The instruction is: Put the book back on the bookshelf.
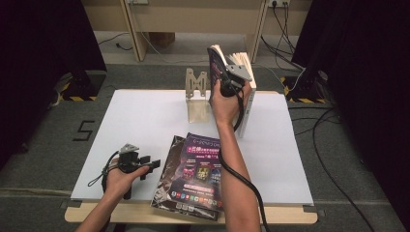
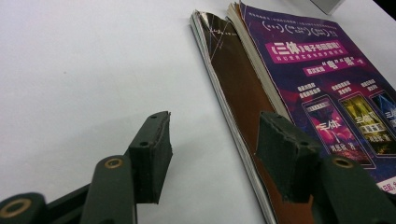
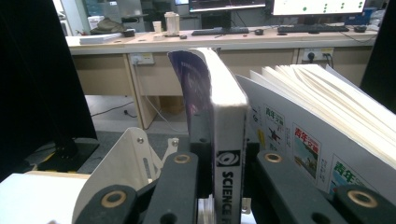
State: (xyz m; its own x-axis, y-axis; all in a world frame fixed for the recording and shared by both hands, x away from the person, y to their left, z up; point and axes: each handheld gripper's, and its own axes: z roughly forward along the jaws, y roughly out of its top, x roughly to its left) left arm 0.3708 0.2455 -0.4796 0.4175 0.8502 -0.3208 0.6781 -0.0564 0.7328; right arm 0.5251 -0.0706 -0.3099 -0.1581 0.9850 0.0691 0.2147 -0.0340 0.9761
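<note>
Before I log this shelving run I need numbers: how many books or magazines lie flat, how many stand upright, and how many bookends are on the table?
Lying flat: 2, the purple magazine on the dark magazine
Standing upright: 2, the purple book in the right gripper and the white book
Bookend: 1
Total: 5
</note>
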